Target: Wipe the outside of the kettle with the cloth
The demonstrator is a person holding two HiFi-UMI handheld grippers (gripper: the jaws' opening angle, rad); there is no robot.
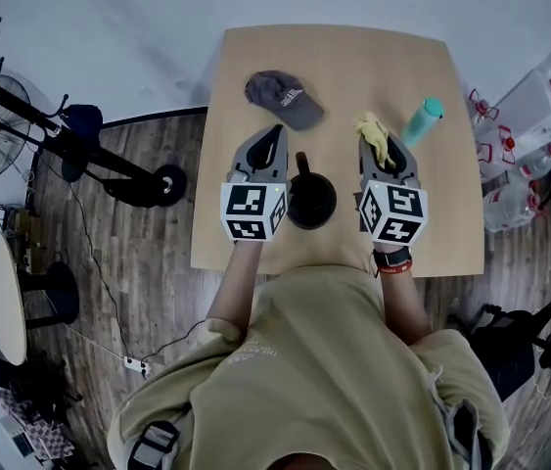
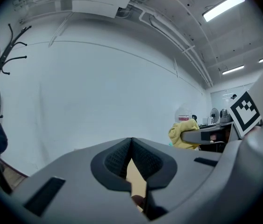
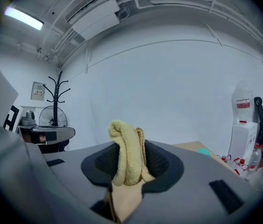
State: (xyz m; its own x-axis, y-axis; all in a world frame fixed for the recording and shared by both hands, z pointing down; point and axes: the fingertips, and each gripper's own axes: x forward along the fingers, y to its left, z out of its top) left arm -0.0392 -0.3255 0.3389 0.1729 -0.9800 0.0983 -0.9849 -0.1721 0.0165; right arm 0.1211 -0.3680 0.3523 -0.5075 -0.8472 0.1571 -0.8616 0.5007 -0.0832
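Nearest is a person in a tan shirt (image 1: 324,360), both arms reaching forward over a wooden table (image 1: 451,233). The black kettle (image 1: 311,202) stands on the near part of the table, between the two grippers. Left gripper (image 1: 275,137), just left of the kettle, has its jaws closed together on nothing. Right gripper (image 1: 381,153), just right of the kettle, is clamped on a bunched yellow cloth (image 1: 373,128). Farther back lie a grey cap (image 1: 285,96) at left and a teal bottle (image 1: 422,120) at right.
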